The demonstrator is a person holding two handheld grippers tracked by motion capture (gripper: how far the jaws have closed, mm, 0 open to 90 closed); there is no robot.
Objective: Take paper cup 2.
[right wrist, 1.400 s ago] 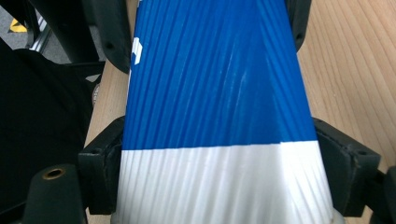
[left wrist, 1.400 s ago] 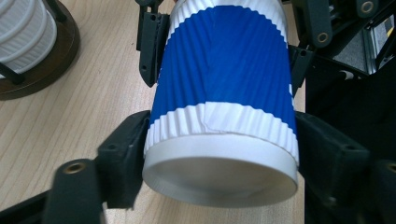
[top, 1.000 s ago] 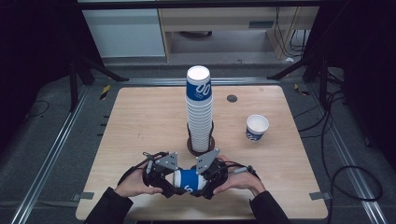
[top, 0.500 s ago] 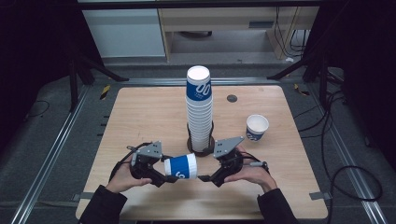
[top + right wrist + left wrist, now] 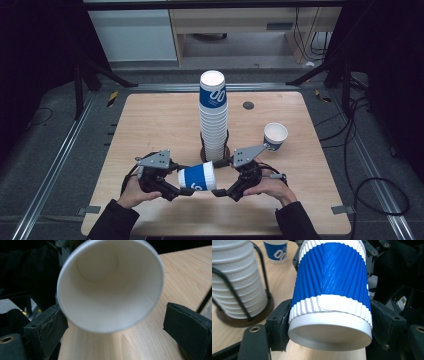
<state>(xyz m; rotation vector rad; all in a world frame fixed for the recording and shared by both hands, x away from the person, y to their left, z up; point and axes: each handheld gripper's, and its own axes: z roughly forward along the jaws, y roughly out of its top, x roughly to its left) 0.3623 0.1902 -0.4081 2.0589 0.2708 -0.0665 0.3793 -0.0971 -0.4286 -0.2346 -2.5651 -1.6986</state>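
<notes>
High view: my two grippers meet near the front edge of the bench, with one cup held on its side between them.
Held cup: blue ribbed cup, base end toward my left gripper, open mouth toward my right; it hangs just above the bench, in front of the stack.
Inside the held cup: in the right gripper view the blue ribbed cup faces mouth-on, and its white inside is empty down to the round base.
Left gripper: my fingers are closed on the cup near its base; in the left gripper view a black finger presses the white band on each side.
Right gripper: my fingers are spread wide; in the right gripper view one pad stands clear of the rim, the other sits close beside it, and I cannot tell whether that one touches.
Stack: tall stack of cups, nested upside down in a black wire holder, mid-bench.
Loose cup: second cup, upright at the right, well apart from the stack; its white inside looks empty.
</notes>
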